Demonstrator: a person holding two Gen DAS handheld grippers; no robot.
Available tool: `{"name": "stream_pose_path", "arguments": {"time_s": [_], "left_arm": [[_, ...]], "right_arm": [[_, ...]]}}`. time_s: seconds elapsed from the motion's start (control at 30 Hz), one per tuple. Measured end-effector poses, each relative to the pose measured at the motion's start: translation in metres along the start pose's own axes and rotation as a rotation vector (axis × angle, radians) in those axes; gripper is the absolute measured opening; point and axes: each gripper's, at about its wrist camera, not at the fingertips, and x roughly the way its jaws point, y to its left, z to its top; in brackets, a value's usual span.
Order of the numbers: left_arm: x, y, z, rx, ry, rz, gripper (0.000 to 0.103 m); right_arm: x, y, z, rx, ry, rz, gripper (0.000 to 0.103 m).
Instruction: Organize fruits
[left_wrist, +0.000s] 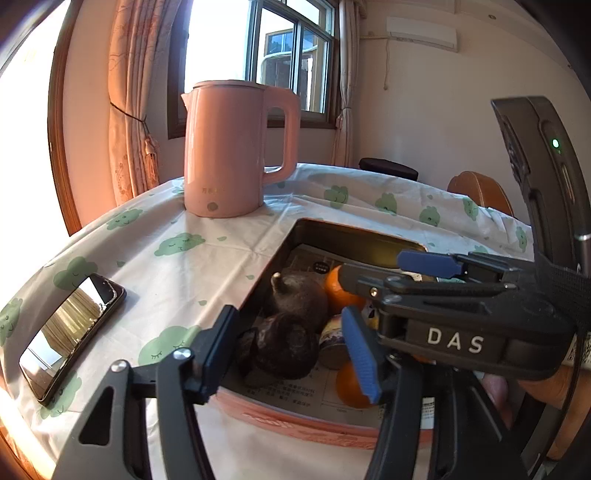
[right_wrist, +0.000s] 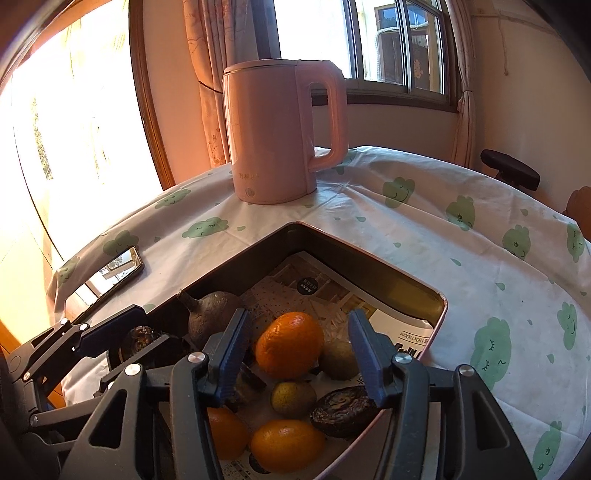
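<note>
A rectangular tin box (right_wrist: 436, 306) lined with printed paper stands on the table and holds several fruits. In the right wrist view, my open, empty right gripper (right_wrist: 295, 354) hovers over an orange (right_wrist: 290, 345), with a kiwi (right_wrist: 338, 358), a small green fruit (right_wrist: 293, 398), a dark wrinkled fruit (right_wrist: 341, 411) and two more oranges (right_wrist: 286, 448) below. In the left wrist view, my open, empty left gripper (left_wrist: 290, 350) straddles a dark wrinkled fruit (left_wrist: 284, 345) by the box's (left_wrist: 280, 254) left wall, next to a dark pear-shaped fruit (left_wrist: 297, 291). The right gripper (left_wrist: 402, 291) crosses over the box there.
A pink electric kettle (left_wrist: 225, 147) (right_wrist: 280, 129) stands behind the box on the tablecloth with green clouds (left_wrist: 177, 258). A phone (left_wrist: 70, 332) (right_wrist: 114, 273) lies at the left near the table edge. A wooden chair back (left_wrist: 480, 192) is beyond the far right edge.
</note>
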Motion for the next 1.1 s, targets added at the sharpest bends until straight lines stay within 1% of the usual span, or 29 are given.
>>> {"name": "stream_pose_path", "arguments": {"time_s": [0.07,0.1,0.17,0.33,0.5,0.63,0.73,1.1], "left_arm": [[-0.006,-0.006,-0.001,0.019,-0.027,0.032,0.085],[-0.008,-0.007,-0.001,0.024,-0.032,0.034,0.088],[-0.011,-0.007,0.0,0.022,-0.037,0.027,0.088],[-0.017,-0.004,0.003,0.018,-0.051,0.039,0.088],[-0.022,-0.003,0.004,0.009,-0.06,0.043,0.089],[-0.028,-0.005,0.006,0.013,-0.072,0.045,0.089],[-0.031,-0.008,0.007,0.017,-0.081,0.046,0.092],[-0.033,-0.017,0.007,0.031,-0.081,0.044,0.093]], "right_arm": [[-0.006,0.003,0.0,-0.011,-0.013,-0.006,0.067],[-0.01,0.004,-0.001,-0.016,-0.02,-0.017,0.067],[-0.019,0.003,-0.002,-0.014,-0.038,-0.036,0.067],[-0.045,-0.01,-0.006,0.02,-0.086,-0.083,0.068],[-0.067,-0.025,-0.014,0.072,-0.128,-0.131,0.073],[-0.078,-0.031,-0.018,0.091,-0.144,-0.138,0.073],[-0.083,-0.032,-0.021,0.1,-0.15,-0.14,0.073],[-0.097,-0.037,-0.03,0.116,-0.169,-0.153,0.073]]}}
